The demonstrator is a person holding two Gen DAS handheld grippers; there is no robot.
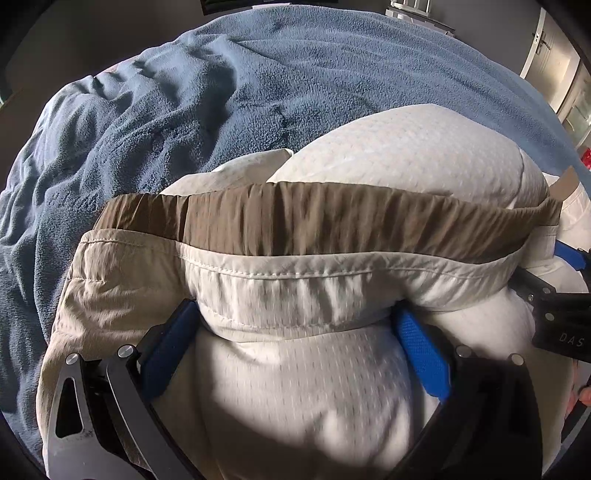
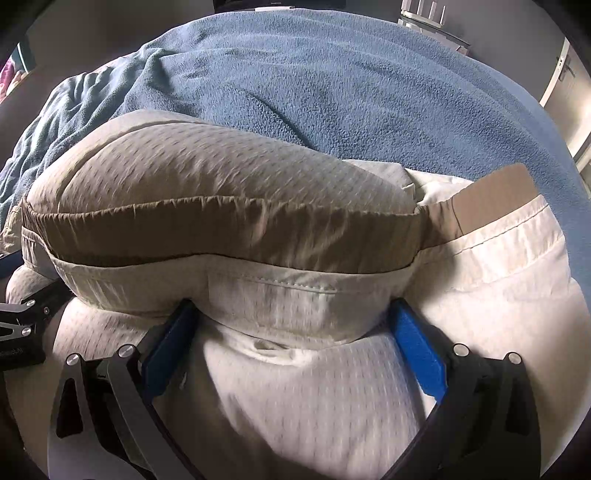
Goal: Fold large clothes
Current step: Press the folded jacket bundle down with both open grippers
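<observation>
A pale beige garment (image 1: 122, 280) with a brown elastic waistband (image 1: 314, 218) and white mesh lining (image 1: 406, 158) lies bunched on a blue fleece blanket (image 1: 221, 92). My left gripper (image 1: 295, 314) stands open, its blue pads (image 1: 421, 354) wide apart on either side of a fold of cloth that covers the fingertips. My right gripper (image 2: 291, 310) is open in the same way under the waistband (image 2: 258, 236) of the garment (image 2: 498, 258). Each gripper shows at the edge of the other's view: the right one (image 1: 554, 306), the left one (image 2: 22, 325). The two sit close side by side.
The blanket (image 2: 369, 92) covers the whole surface and is wrinkled at the left. A door with a handle (image 1: 543, 40) stands at the far right. A white rack (image 2: 424, 14) is at the back. A person's fingertip (image 1: 585, 397) shows at the right edge.
</observation>
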